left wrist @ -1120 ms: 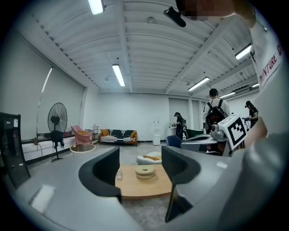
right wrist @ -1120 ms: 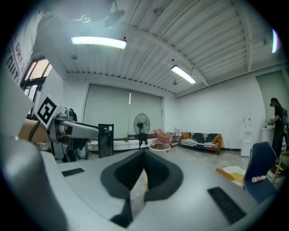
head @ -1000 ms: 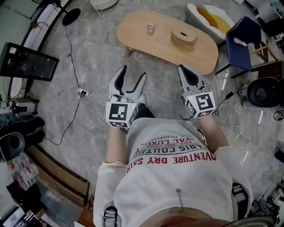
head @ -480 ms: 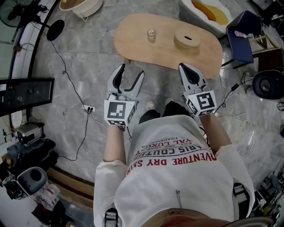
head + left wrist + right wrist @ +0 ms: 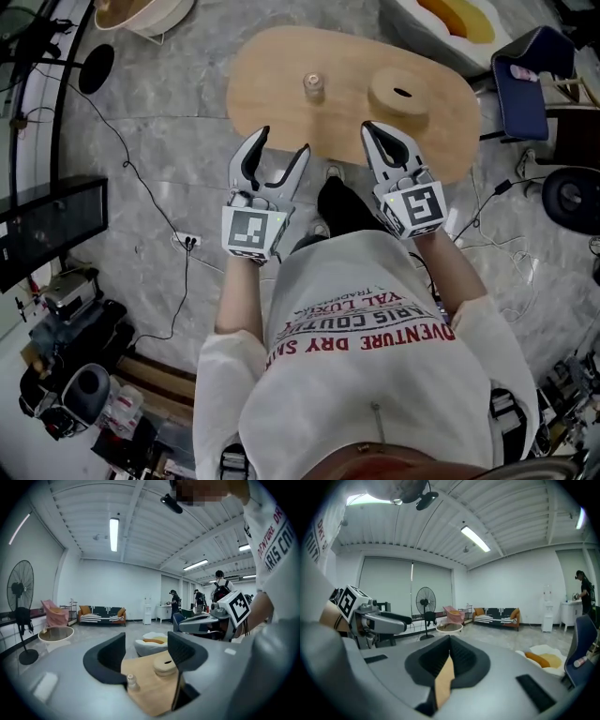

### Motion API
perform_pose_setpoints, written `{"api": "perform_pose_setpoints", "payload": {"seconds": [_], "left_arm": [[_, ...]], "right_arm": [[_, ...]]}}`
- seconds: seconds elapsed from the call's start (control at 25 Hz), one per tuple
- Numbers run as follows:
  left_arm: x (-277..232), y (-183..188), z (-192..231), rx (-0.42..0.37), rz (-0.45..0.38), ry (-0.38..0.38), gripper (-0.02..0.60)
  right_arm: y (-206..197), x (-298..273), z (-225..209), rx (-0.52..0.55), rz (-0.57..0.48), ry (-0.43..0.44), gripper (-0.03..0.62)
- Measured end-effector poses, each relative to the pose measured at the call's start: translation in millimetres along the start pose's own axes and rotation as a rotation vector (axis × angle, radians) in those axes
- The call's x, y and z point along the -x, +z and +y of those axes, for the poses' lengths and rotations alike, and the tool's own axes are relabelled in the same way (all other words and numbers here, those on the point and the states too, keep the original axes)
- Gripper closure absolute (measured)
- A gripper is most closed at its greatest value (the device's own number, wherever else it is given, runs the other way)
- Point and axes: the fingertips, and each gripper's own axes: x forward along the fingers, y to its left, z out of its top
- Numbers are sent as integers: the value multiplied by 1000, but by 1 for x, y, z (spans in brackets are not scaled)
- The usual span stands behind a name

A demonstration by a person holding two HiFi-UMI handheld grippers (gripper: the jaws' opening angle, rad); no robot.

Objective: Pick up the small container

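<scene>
The small container (image 5: 312, 86), a little pale jar with a knob lid, stands on the oval wooden table (image 5: 281, 66), left of a round wooden disc (image 5: 403, 94). My left gripper (image 5: 277, 150) hovers at the table's near edge, short of the jar, open with nothing between its jaws. In the left gripper view the small container (image 5: 132, 681) shows low between the fingers, ahead of the left gripper (image 5: 146, 651), with the disc (image 5: 165, 665) behind it. My right gripper (image 5: 389, 136) hangs over the near edge below the disc, shut and empty; in its own view the right gripper (image 5: 449, 651) leaves only a thin slit.
A white beanbag with an orange cushion (image 5: 450, 19) and a blue chair (image 5: 525, 80) stand beyond the table on the right. Cables and a power strip (image 5: 187, 241) lie on the floor at left, near a fan base (image 5: 97, 67). People stand far off (image 5: 220, 585).
The person has walked up to the table, so both grippers now reach its near edge. Neither gripper's jaws have changed.
</scene>
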Motion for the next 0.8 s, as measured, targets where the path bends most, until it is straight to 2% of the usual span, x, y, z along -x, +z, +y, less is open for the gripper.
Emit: {"api": "perform_pose_setpoints", "payload": {"seconds": [0.12,0.36,0.48,0.64,0.68,0.8], "left_arm": [[-44,-5,16,-16,7,-13,304],[-121,-53,38,57,62,-43,304],[-143,-92,48,84,123,-39,303],[-173,-160,69,33,187,-11,259],[-181,-177,73,17,193,-13,231],[-202,-226,80,-1,218,-54,192]], "right_arm": [[-8,-38,-33,-33,13,0,606],[-43,-91,-79,-85,50,23,608],[-73,-111,-92,-119,72,3,608],[-121,-135,-107,-150,118,-43,606],[-133,-141,-109,-148,132,-48,606],[-164,-162,-116,-170,157,-81,606]]}}
